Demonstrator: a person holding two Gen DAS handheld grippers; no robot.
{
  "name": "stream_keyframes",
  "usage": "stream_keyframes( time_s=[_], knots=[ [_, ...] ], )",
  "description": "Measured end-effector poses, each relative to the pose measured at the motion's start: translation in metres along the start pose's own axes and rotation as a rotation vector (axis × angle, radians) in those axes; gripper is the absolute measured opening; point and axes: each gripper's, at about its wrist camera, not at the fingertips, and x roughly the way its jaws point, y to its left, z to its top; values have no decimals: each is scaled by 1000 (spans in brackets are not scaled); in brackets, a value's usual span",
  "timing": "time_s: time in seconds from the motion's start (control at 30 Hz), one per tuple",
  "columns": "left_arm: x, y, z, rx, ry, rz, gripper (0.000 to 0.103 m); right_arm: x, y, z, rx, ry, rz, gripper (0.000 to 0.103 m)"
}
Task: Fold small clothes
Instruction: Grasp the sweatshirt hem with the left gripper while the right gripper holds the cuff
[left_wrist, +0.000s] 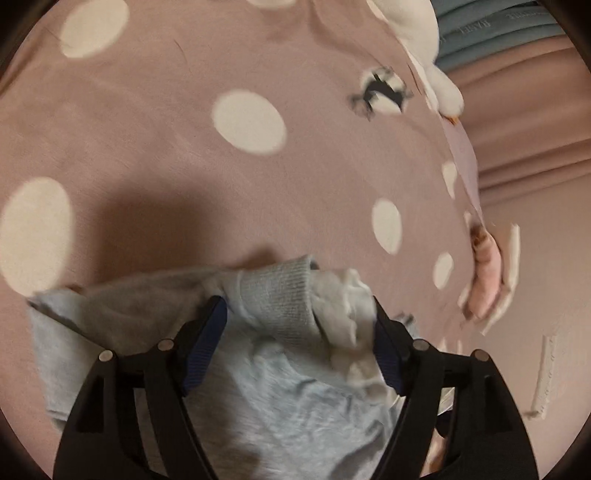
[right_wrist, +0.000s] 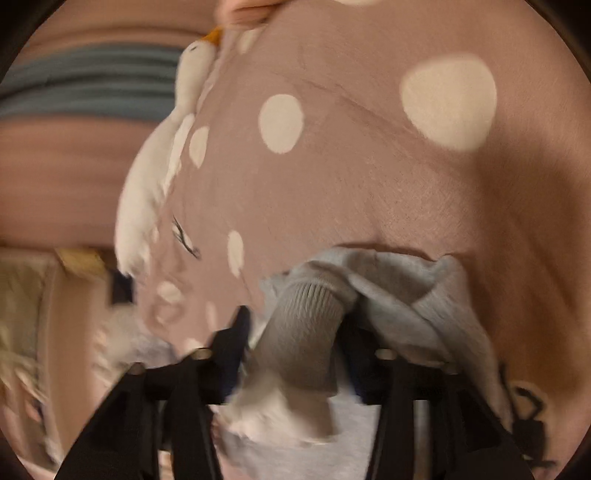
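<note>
Inspection of the bed: one small grey garment (left_wrist: 236, 373) lies bunched on the pink spotted bedcover (left_wrist: 221, 206), directly under both of my tools. My left gripper (left_wrist: 299, 306) stands with its fingers (left_wrist: 207, 343) wide, the garment's ribbed cuff (left_wrist: 284, 295) and a bunch of pale cloth sitting between them; I judge the fabric is straddled rather than pinched, since each pad shows clear of the knit. My right gripper (right_wrist: 295, 325) also has the ribbed cuff (right_wrist: 306, 325) between its fingers (right_wrist: 236, 332), which sit narrower; blur prevents me from confirming whether they press the cloth or merely flank it. I judge both tools are placed at this cuff end so that the crumpled piece can be taken by its edge and drawn flat for the first fold, which is not yet made. Count: one garment, two grippers with two fingers each, one white plush goose (right_wrist: 155, 162) lying along the bed's edge well apart from the work, and one pale pink plush item (left_wrist: 487, 273) near the edge in the left view.
</note>
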Motion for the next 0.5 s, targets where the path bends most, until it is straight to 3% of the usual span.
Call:
stream_keyframes(
  time_s=[0.23, 0.4, 0.5],
  knots=[
    [-34, 12, -4, 114, -76, 64, 77, -28, 0, -5, -74, -103, 32, 55],
    [-67, 21, -9, 147, -158, 44, 77, -47, 17, -23, -220, -188, -39, 55],
    [-79, 21, -19, 191, -175, 18, 77, -66, 29, -27, -277, -263, 2, 55]
  ],
)
